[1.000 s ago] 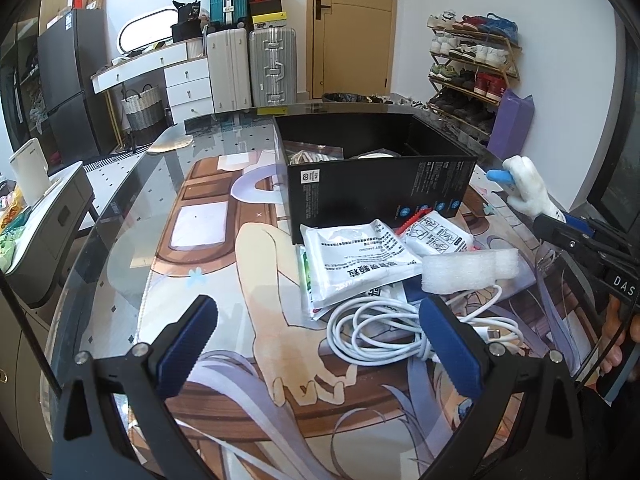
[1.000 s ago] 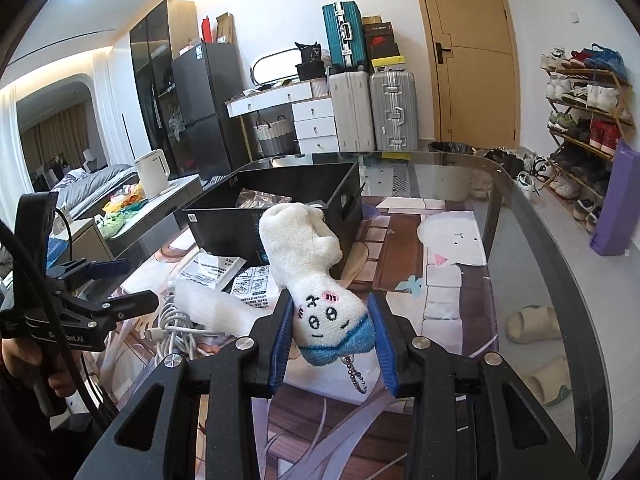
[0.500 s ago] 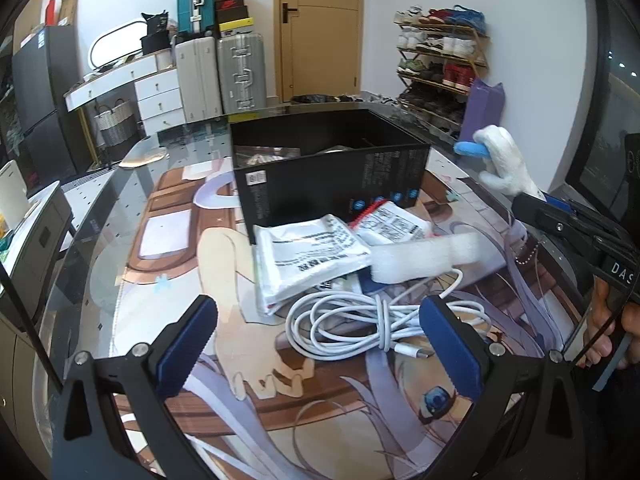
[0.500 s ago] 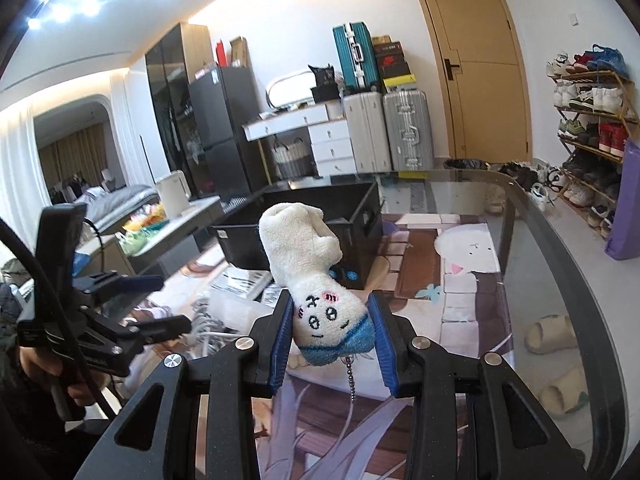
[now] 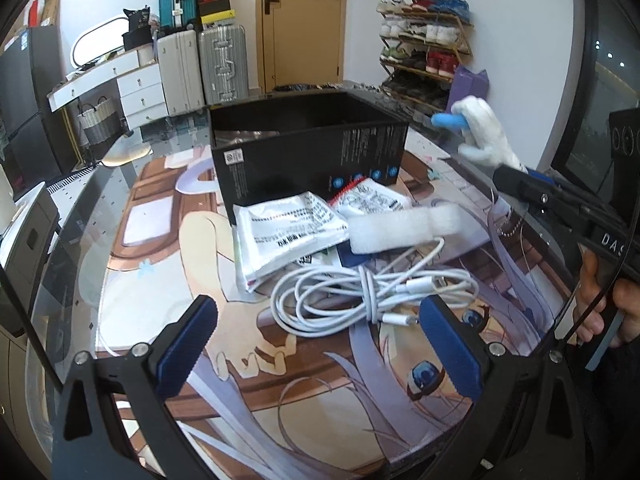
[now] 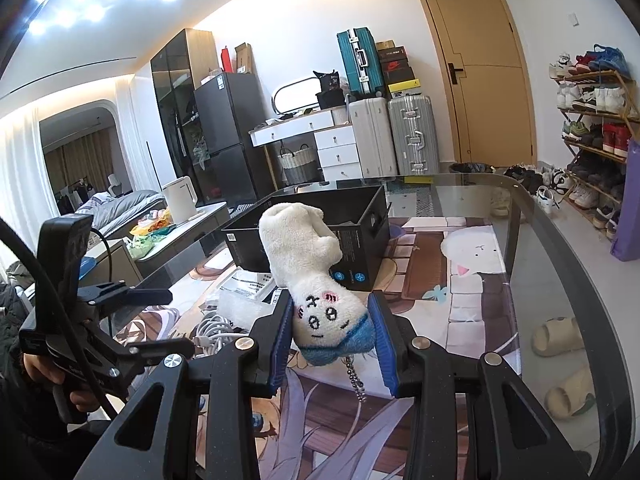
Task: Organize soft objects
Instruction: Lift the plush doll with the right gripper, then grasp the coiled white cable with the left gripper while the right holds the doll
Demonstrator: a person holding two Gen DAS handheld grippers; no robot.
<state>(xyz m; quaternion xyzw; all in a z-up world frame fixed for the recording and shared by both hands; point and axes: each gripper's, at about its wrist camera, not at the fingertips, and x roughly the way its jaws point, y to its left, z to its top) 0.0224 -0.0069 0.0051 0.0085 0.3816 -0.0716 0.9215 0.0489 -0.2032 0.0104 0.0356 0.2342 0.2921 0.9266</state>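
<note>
A white plush toy (image 6: pixel 316 280) with a stitched face, a blue end and a ball chain is clamped head-down in my right gripper (image 6: pixel 332 332), held above the table. The left wrist view shows the same plush toy (image 5: pixel 484 140) at the right, beyond the black open box (image 5: pixel 308 160). My left gripper (image 5: pixel 316 308) is open over a coiled white cable (image 5: pixel 360 292), with nothing between its fingers. A white foam strip (image 5: pixel 404 228) lies on printed packets (image 5: pixel 288 236) in front of the box (image 6: pixel 360 240).
The glass table (image 6: pixel 560 264) has an anime-print mat under it. Its curved edge runs along the right, with slippers (image 6: pixel 556 336) on the floor below. Suitcases (image 6: pixel 408 136), drawers and a shoe rack (image 6: pixel 592 120) stand beyond the table. A hand (image 5: pixel 600 296) holds the right gripper's handle.
Both cameras have turned slightly, so the box and pile shift in the views. The plush stays clamped in the right gripper; the left jaws stay wide. Nothing on the table moved.
</note>
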